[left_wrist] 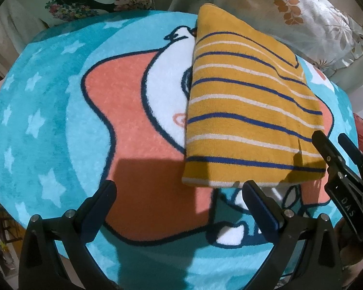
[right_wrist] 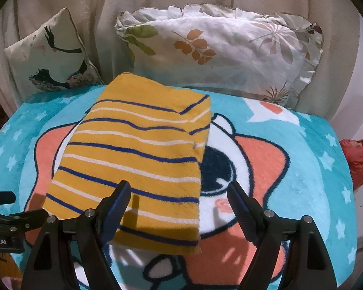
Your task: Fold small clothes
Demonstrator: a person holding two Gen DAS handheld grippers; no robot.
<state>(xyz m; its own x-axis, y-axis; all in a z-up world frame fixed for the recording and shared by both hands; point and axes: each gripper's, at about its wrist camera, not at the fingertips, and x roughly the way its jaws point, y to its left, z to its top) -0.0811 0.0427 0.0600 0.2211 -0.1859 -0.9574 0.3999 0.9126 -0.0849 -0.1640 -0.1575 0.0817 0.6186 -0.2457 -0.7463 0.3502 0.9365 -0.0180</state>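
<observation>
Right wrist view: folded striped garment [right_wrist: 138,159] on blanket [right_wrist: 314,169], both claws [right_wrist: 179,193] [left_wrist: 179,191] wide open, empty.

Black left tongs [left_wrist: 180,194], blue ribbed pads, silver screws — right tongs [right_wrist: 179,193] alike, white lettering, perhaps "DAS"

left tool [left_wrist: 179,201]: jaws wide, empty | right tool [right_wrist: 179,197]: wide, seemingly empty

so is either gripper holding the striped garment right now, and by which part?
Nothing held. Left gripper and right gripper both stand open above the folded yellow striped garment, which lies free on the blue rug.
</observation>
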